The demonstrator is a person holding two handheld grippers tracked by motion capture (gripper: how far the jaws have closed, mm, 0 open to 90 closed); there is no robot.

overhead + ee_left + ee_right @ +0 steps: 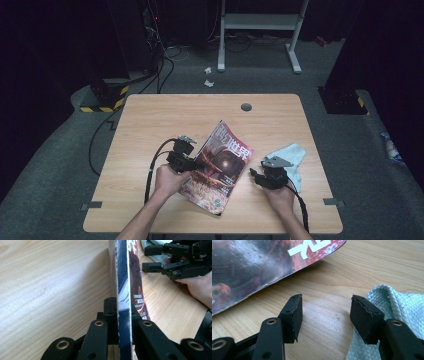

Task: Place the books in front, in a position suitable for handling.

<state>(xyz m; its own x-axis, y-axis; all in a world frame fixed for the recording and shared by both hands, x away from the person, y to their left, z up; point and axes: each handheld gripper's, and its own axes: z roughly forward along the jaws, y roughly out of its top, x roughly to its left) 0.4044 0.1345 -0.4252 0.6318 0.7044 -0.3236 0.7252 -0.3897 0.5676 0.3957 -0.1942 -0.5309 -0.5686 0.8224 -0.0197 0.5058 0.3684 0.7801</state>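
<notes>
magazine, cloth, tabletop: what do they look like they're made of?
Magazine: glossy coated paper, judging by its cover sheen and thin stacked pages, clamped in the left gripper.
Cloth: pale blue-green woven fabric, probably microfibre; a waffle texture shows.
Table: light wood grain, likely matte laminate.

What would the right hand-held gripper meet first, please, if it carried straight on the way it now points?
Probably the magazine: the right hand-held gripper, jaws open, points over bare table towards its near edge, with the cloth off to one side. Depth is hard to judge.

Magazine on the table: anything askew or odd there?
Yes. The magazine lies skewed to the table edges, its left edge clamped in the left hand-held gripper and lifted off the wood. A crumpled cloth lies beside it.
</notes>
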